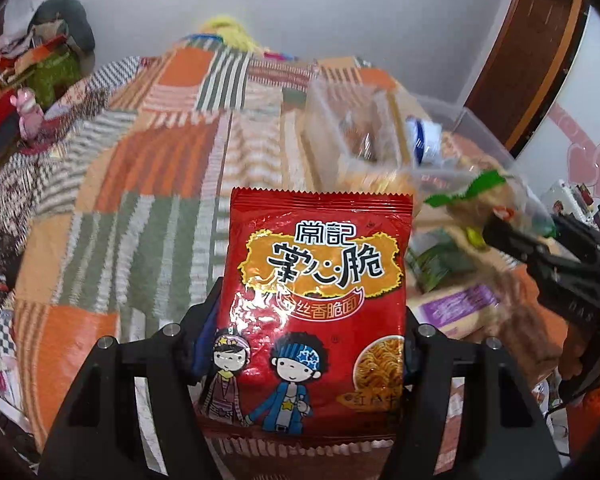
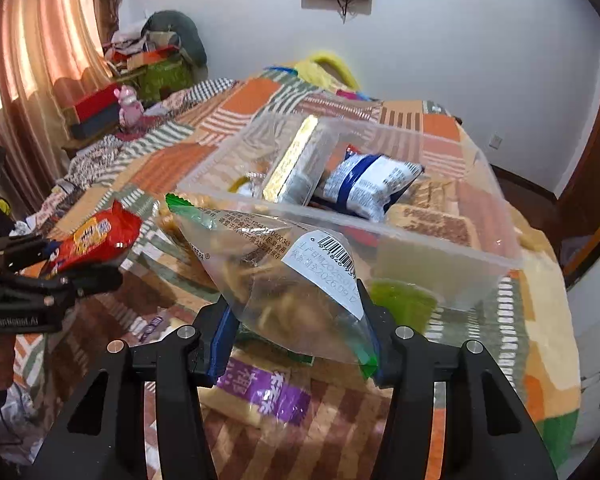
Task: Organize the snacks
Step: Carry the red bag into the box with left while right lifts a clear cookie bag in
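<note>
A red crispy-noodle packet (image 1: 320, 280) with two cartoon figures stands upright between the fingers of my left gripper (image 1: 310, 312), which is shut on its sides; it is lifted off the bed. The right wrist view shows the same red packet (image 2: 96, 240) in the left gripper (image 2: 80, 276) at the far left. My right gripper (image 2: 296, 308) is shut on a clear snack bag (image 2: 276, 256) with green ends and a barcode label, held just in front of a clear plastic bin (image 2: 440, 248). In the left wrist view that bag (image 1: 472, 196) is blurred at the right.
The bin holds a blue-and-white packet (image 2: 368, 184), a gold-edged packet (image 2: 296, 160) and biscuit packs. A purple-labelled packet (image 2: 260, 392) and a green one (image 2: 400, 304) lie on the patchwork bedspread (image 1: 140, 160) below my right gripper. Clutter and boxes (image 2: 96, 108) line the far left by the curtain.
</note>
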Tool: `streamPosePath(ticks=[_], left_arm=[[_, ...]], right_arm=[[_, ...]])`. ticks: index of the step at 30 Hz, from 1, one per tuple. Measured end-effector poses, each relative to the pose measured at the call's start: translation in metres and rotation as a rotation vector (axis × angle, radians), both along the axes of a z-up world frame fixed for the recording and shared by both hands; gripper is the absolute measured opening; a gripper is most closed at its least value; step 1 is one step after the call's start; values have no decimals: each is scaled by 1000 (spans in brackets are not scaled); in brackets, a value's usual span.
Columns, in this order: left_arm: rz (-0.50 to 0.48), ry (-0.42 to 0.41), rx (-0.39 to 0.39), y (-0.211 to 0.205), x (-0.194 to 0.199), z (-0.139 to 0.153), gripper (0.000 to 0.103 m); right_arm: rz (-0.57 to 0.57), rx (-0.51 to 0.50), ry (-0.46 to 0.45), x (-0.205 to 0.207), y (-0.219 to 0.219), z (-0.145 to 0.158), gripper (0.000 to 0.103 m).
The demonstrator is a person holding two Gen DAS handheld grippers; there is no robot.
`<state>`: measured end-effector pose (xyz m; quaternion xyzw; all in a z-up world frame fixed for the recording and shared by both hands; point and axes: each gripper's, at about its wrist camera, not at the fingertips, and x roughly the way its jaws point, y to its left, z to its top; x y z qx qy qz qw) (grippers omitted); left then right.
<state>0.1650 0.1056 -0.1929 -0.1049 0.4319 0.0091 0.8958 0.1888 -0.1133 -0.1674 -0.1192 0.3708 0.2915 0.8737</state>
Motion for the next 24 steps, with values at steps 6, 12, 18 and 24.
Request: streamPosePath(ticks=[6,12,18,24], left_arm=[[-11,-80,11,-11,17,36,66],[-19,-125,24,-25,50,57,66],[-25,-125,60,-39,89,62,66],[-5,-78,68,-43,129,47,66]], right_arm=[[-34,52,-61,2,-16,26,49],[-107,77,-113,17,-29,41,49],[-180,101,-116,48,-39,44,49],[-229,97,-96,73,-42,39,49]])
